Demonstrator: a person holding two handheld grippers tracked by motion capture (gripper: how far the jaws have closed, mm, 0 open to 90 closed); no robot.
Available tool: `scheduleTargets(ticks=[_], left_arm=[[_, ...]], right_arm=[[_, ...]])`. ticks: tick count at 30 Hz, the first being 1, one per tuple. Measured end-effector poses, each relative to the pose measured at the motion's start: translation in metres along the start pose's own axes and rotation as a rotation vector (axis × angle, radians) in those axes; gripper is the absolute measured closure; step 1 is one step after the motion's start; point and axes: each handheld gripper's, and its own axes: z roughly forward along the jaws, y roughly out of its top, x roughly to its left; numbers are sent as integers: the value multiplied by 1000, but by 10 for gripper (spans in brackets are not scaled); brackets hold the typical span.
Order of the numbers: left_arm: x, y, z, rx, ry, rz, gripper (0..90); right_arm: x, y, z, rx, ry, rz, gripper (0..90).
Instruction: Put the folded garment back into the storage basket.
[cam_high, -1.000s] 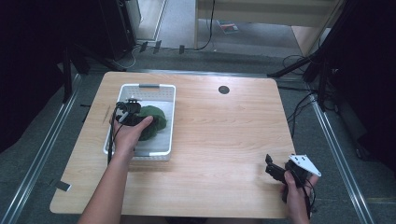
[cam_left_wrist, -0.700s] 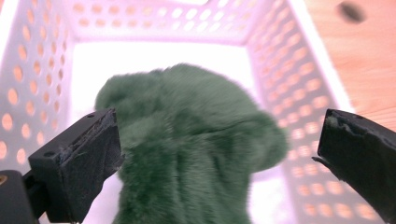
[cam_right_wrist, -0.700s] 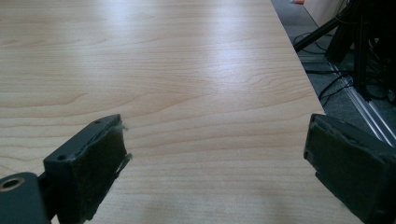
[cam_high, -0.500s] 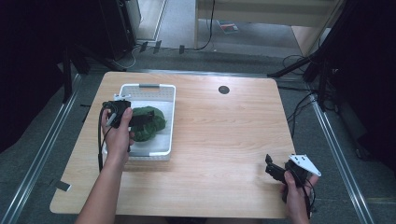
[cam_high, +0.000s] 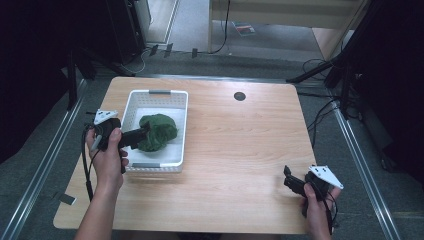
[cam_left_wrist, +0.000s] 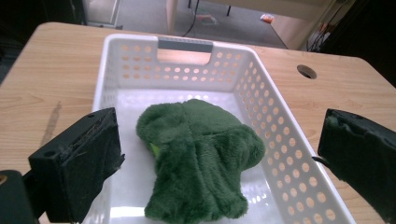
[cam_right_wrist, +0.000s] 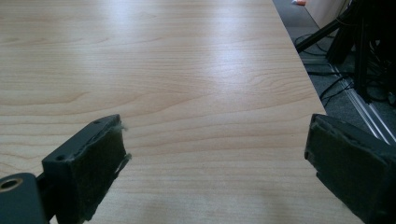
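Observation:
A green plush toy (cam_high: 159, 131) (cam_left_wrist: 196, 158) lies in a white perforated basket (cam_high: 156, 93) (cam_left_wrist: 187, 44) on the left half of the wooden table. My left gripper (cam_high: 144, 135) (cam_left_wrist: 224, 149) hovers at the basket's left rim and points toward the toy. Its jaws have just been opening and now stand wide apart, with the toy ahead of them and untouched. My right gripper (cam_high: 288, 177) (cam_right_wrist: 215, 158) rests near the table's front right corner, open over bare wood with nothing between its jaws.
A round cable hole (cam_high: 239, 96) (cam_left_wrist: 306, 71) sits near the table's far edge. Bare wood (cam_high: 240, 150) stretches between the basket and the right hand. Cables and stand legs (cam_high: 330, 75) lie on the floor beyond the right edge.
My left hand has pulled back left and upward out of the basket, leaving the green toy lying inside. The right hand has not moved.

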Motion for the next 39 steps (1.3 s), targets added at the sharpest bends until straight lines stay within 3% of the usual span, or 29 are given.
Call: scheduleTargets(ticks=[18, 39], left_arm=[[48, -40, -45, -131, 37, -9, 0], [103, -103, -60, -160, 122, -61, 0]], right_arm=[[1, 0, -1, -7, 2, -19, 51], [0, 0, -1, -11, 8, -6, 50]])
